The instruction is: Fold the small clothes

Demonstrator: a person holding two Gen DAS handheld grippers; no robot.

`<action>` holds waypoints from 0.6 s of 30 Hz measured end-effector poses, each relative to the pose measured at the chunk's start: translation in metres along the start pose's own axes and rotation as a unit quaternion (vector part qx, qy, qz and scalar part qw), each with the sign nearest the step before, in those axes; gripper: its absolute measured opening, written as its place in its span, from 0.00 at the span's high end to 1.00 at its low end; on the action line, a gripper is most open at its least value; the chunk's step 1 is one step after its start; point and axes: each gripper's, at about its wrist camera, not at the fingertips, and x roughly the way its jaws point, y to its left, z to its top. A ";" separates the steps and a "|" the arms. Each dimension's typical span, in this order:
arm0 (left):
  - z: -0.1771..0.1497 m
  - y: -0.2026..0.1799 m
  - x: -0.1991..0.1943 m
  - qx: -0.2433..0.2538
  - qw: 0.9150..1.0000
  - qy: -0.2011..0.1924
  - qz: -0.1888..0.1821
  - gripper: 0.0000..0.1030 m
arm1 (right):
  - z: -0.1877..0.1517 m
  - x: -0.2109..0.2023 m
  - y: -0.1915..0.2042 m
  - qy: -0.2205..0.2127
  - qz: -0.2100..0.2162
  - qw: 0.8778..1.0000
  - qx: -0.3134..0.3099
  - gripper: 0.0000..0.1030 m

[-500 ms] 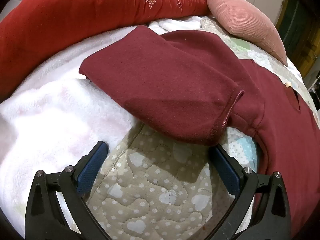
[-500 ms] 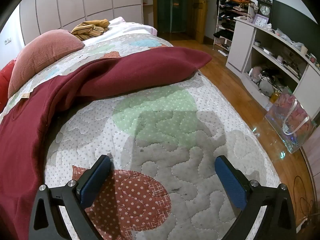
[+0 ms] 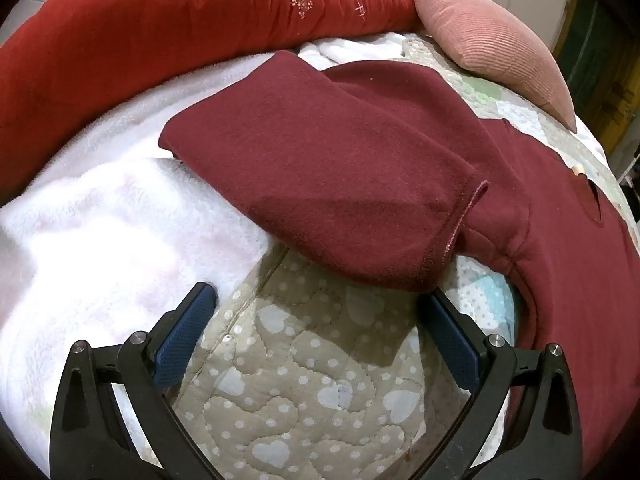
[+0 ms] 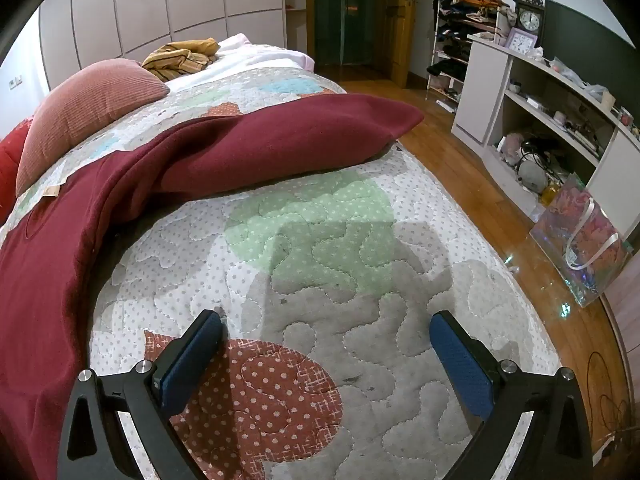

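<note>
A dark red sweatshirt (image 3: 340, 168) lies spread on the quilted bed. In the left wrist view one sleeve is folded across, its cuff hem (image 3: 460, 232) just beyond my left gripper (image 3: 320, 308). That gripper is open over the quilt with nothing between its blue pads; the right pad sits under the cuff's corner. In the right wrist view the other sleeve (image 4: 280, 144) stretches toward the bed's far side and the body runs down the left edge. My right gripper (image 4: 324, 332) is open above bare quilt, well short of the sleeve.
A white fleece blanket (image 3: 100, 240), a red bolster (image 3: 160, 32) and a pink cushion (image 3: 488, 36) lie around the sweatshirt. A striped garment (image 4: 180, 56) lies at the bed's far end. Wooden floor, a gift bag (image 4: 584, 236) and shelves (image 4: 540, 100) are on the right.
</note>
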 end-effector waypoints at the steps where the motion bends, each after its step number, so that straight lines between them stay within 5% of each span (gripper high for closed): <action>1: 0.000 0.000 0.000 0.000 1.000 0.000 -0.001 0.01 | 0.000 0.000 0.000 0.000 0.000 1.000 0.000 0.00; 18: 0.001 -0.001 -0.006 0.011 1.000 0.008 0.008 0.01 | -0.001 -0.002 0.001 -0.001 -0.001 1.000 -0.003 0.00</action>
